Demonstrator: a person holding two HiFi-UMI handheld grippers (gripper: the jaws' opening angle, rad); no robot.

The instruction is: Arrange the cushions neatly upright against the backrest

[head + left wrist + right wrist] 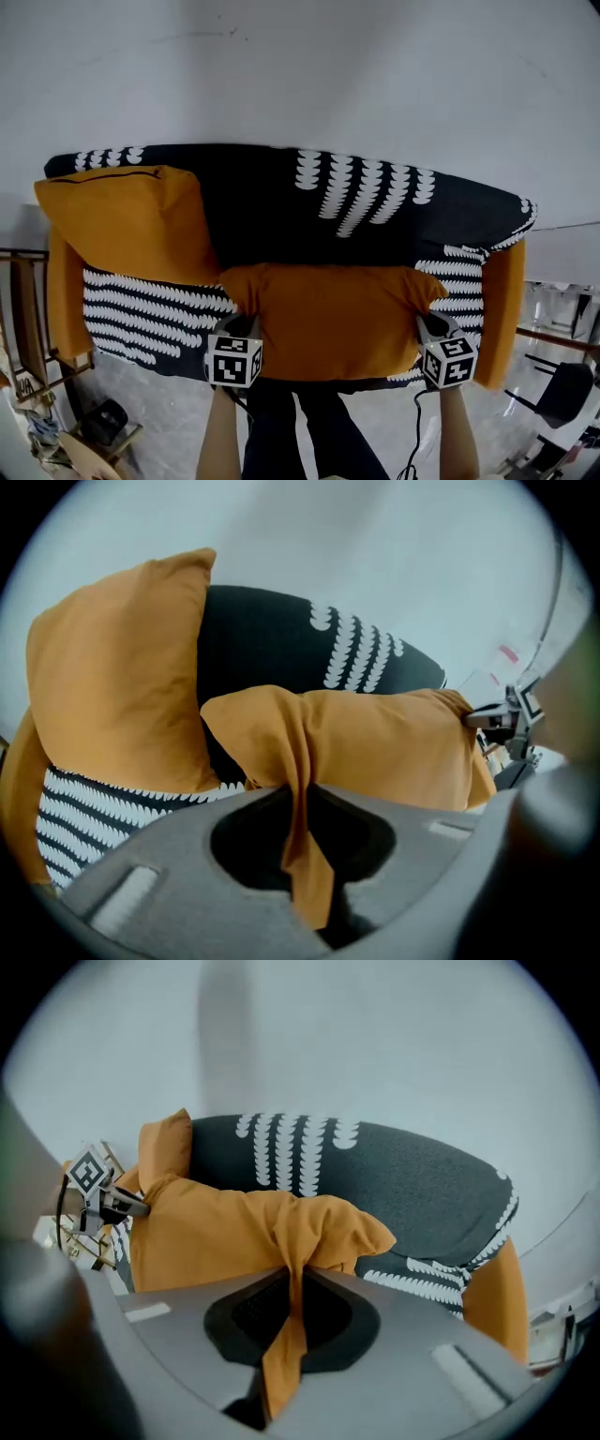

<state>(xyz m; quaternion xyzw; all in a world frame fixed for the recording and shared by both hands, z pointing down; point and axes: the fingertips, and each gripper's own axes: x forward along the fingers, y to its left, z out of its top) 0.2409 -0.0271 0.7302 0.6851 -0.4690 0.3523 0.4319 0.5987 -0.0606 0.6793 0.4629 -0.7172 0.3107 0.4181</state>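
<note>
The centre cushion point(333, 319) is clamped at its left corner by the left gripper point(242, 326) and at its right corner by the right gripper point(429, 326), over the front edge of the sofa point(141, 314) seat. A second cushion point(131, 220) is propped upright against the left end of the backrest point(262, 202).

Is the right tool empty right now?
No, the right tool is shut on a pinched fold of the cushion, with orange cloth hanging down between its jaws.
</note>
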